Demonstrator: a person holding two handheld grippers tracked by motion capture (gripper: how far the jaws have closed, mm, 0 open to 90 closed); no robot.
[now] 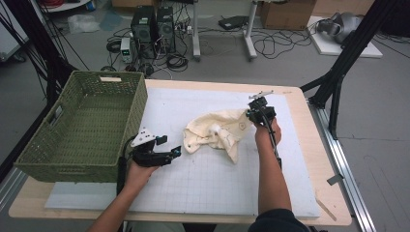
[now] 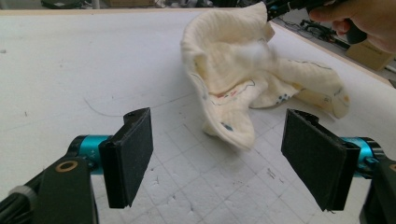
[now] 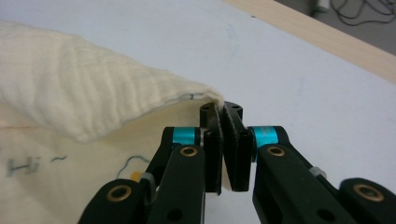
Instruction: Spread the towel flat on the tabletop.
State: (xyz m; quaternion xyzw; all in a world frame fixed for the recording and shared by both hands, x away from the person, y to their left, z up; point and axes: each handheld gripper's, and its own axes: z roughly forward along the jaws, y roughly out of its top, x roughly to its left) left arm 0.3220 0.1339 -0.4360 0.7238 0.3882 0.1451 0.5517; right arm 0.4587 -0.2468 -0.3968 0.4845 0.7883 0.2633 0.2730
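— Cables and computer towers clutter the floor beyond the table; what lies on the white gridded foam board (image 1: pixel 217 183) in the high view?

— A crumpled cream muslin cloth with small printed marks (image 1: pixel 217 133), mid-board. The right gripper (image 1: pixel 252 115) pinches its far right corner; the left gripper (image 1: pixel 175 152) sits just left of it, apart. The green woven plastic basket (image 1: pixel 29 157) at the left edge holds nothing.

— And the left gripper view?

— Jaws wide apart, the cloth (image 2: pixel 243 74) heaped ahead, one corner raised.

— The right gripper view?

— Jaws clamped on the cloth's (image 3: pixel 84 98) stitched edge, "Hi" printed below.

Basket: green woven basket (image 1: pixel 82 126), table's left edge.
Floor: two computer towers (image 1: pixel 153 25), cables, cardboard box (image 1: pixel 285 13).
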